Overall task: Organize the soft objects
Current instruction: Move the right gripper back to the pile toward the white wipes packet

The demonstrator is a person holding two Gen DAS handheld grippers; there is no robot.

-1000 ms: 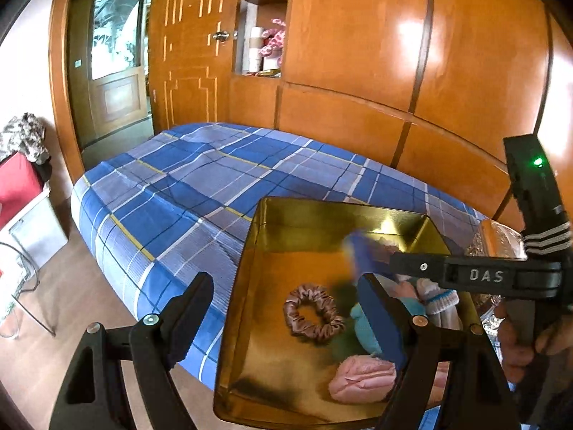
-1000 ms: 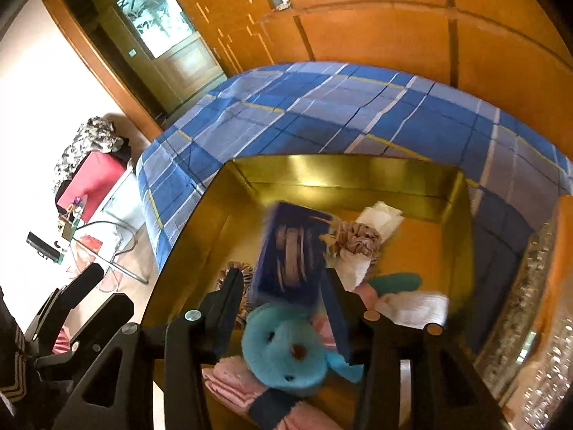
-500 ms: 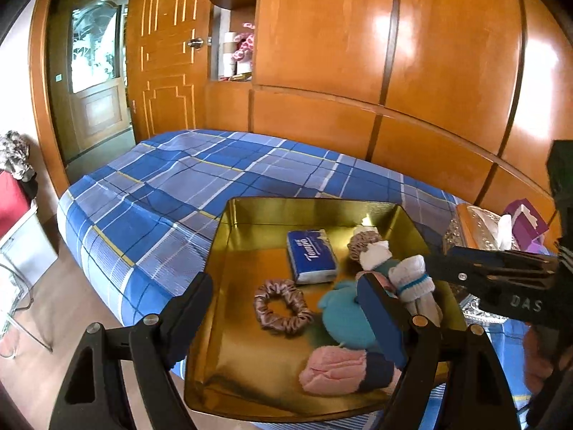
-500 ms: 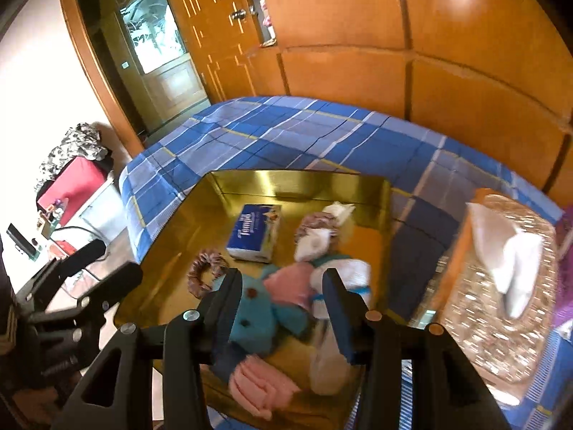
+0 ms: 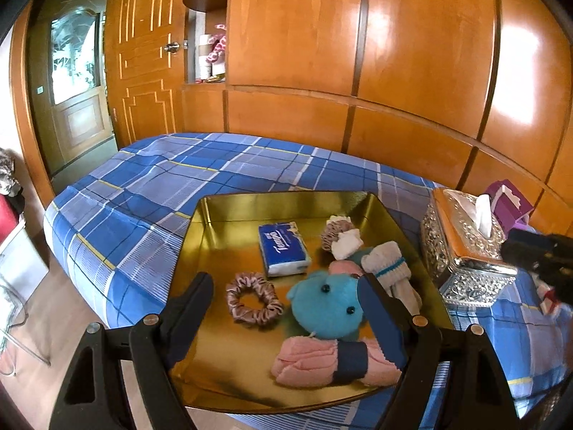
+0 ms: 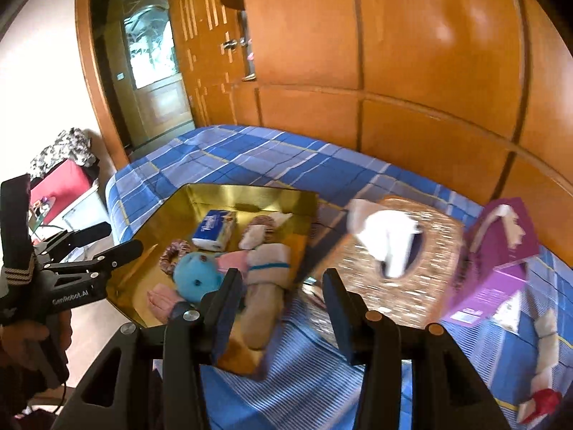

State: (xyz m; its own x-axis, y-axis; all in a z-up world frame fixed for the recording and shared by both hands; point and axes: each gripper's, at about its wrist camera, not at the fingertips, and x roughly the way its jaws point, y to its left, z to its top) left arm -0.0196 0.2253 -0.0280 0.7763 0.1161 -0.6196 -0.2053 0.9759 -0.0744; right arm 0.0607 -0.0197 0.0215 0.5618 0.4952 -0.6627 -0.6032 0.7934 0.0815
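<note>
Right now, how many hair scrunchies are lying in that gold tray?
2: a pink scrunchie near the tray's front left, and another scrunchie toward the back, partly under a white cloth. Others may be hidden.

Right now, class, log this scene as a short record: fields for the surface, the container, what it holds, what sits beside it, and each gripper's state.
Surface: bed with blue plaid sheet
Container: gold tray on the bed
In tray: blue tissue pack, satin scrunchie, teal plush toy, pink rolled cloth, white socks
Beside tray: ornate silver tissue box, purple box
Left gripper: jaws open, empty, above the tray
Right gripper: jaws open, empty, between tray and tissue box
</note>
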